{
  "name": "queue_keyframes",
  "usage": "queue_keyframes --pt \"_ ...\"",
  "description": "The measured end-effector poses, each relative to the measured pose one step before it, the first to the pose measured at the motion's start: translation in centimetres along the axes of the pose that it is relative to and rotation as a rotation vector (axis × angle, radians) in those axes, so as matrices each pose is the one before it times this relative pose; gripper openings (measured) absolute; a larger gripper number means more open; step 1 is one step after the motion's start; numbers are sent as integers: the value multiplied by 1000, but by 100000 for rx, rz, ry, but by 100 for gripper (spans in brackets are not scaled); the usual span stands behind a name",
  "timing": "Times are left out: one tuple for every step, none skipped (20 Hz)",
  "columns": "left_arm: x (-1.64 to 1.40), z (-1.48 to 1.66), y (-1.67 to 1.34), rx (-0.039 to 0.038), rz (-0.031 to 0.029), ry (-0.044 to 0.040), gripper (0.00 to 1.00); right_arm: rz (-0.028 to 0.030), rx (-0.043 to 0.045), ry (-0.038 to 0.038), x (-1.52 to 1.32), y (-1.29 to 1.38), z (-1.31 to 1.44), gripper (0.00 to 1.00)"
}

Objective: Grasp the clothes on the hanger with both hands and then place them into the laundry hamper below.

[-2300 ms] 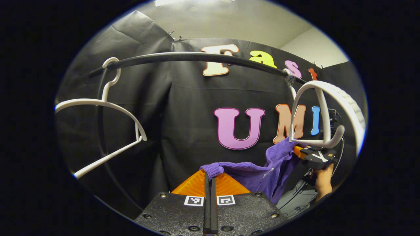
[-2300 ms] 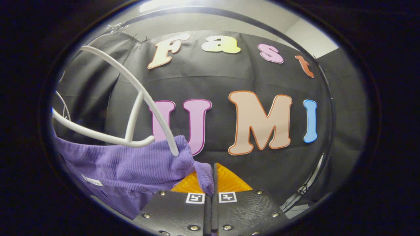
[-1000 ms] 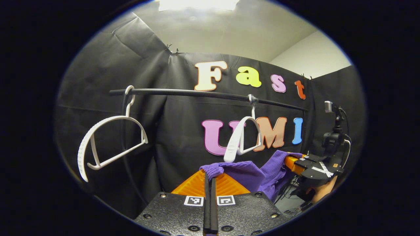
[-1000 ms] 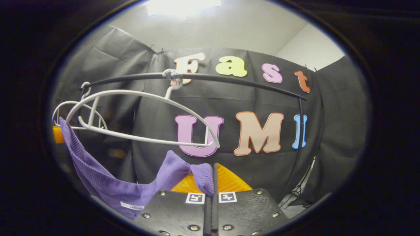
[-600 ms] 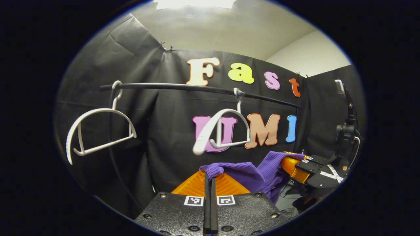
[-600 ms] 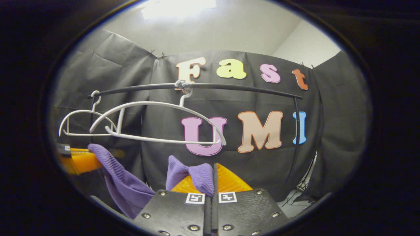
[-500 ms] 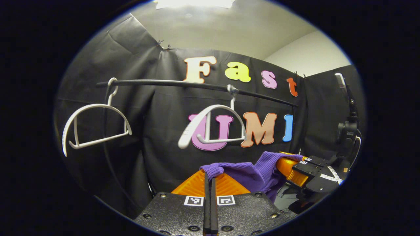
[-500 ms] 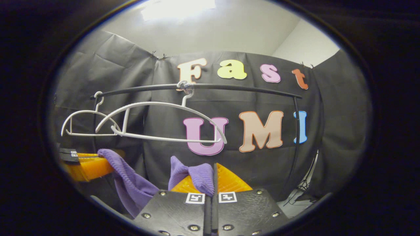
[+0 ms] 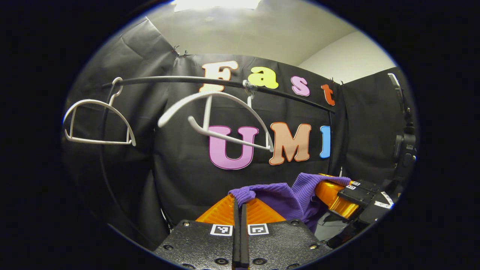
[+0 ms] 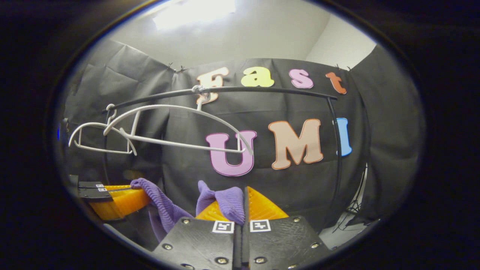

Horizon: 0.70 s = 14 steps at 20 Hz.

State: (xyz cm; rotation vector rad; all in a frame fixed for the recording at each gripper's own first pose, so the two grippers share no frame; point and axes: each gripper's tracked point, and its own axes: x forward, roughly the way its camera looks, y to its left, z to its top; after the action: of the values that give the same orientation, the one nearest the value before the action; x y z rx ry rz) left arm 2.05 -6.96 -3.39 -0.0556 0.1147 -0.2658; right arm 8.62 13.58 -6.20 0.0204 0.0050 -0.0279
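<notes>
Black studded tool [image 9: 240, 210], orange fingers [image 9: 219, 210]

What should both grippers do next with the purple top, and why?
Probably lower it together: the purple top is pinched in the left gripper and right gripper, clear of the bare white hanger. The hamper isn't visible yet.
</notes>
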Motion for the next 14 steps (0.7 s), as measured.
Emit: queue_keyframes --pt "292 -687 252 589 801 -68 0 -789 -260 359 180 -307 -944 1" --pt "444 -576 44 222 -47 -9 0 -113 -376 587 196 -126 -788 0" --pt "434 -684 170 -195 52 584 0 -1076 594 562 467 -101 -855 1" --pt "425 -921 330 -681 724 776 0 73 695 797 339 -33 -803 1" --pt "463 -491 335 -118 342 -341 1 -46 1041 317 406 49 -679 1" --pt "378 -413 310 747 891 -264 0 28 734 262 311 -1 -670 1" --pt "364 -638 573 1409 1907 382 0 -89 594 827 309 16 -825 1" --pt "248 -966 413 530 904 737 0 11 355 1467 328 144 -931 1" --pt "431 -797 162 -442 106 753 1 -168 828 1557 232 78 -1213 1" --pt "461 -982 6 -524 -91 970 1 35 211 1782 340 154 -1127 5" --pt "556 -770 65 -536 -17 948 0 -291 -173 1607 333 119 -1217 5" --pt "519 -802 210 -395 719 324 0 -141 -235 2266 297 87 -1281 1" --pt "340 -471 270 182 1372 -133 1 -587 -149 2278 458 29 -1327 1" --pt "58 -788 -69 -315 779 -417 1 -710 636 1697 354 -53 -1294 1"
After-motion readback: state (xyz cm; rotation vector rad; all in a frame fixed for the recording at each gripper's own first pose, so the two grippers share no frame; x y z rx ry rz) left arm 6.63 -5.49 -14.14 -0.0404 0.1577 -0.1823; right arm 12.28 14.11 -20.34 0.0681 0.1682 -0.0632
